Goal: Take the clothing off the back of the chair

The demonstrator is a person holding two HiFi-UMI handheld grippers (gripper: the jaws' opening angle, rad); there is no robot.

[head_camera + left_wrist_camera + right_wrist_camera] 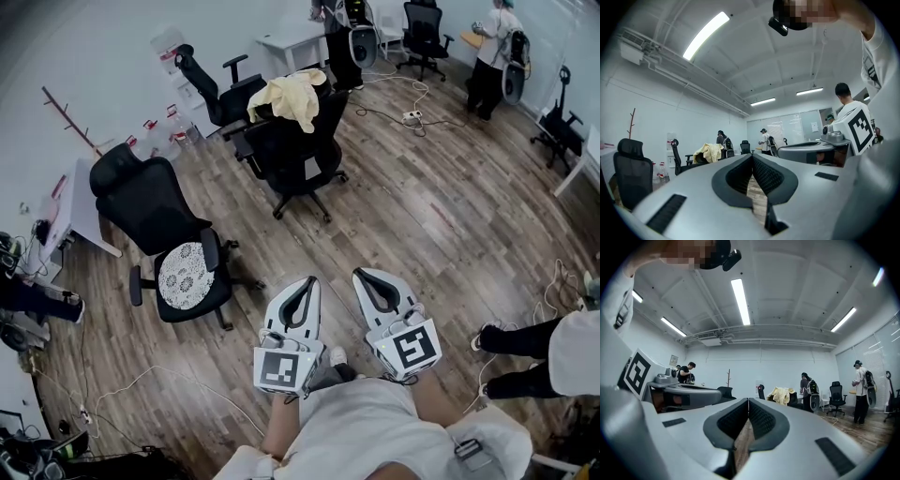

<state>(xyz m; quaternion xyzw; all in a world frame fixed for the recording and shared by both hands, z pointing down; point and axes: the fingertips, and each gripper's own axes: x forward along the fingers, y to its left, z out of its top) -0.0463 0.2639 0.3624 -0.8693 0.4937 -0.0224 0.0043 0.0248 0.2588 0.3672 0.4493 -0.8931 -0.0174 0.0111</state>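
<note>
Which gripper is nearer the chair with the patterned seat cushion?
Left. The left gripper is just right of that chair; the right gripper lies farther right, beyond the left one.

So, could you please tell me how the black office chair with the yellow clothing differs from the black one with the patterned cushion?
The far black office chair has pale yellow clothing draped over its back; the near black office chair's back is bare. The near chair carries a round white patterned cushion on its seat; no cushion shows on the far one. Both are black wheeled chairs with armrests, standing on the wooden floor.
</note>
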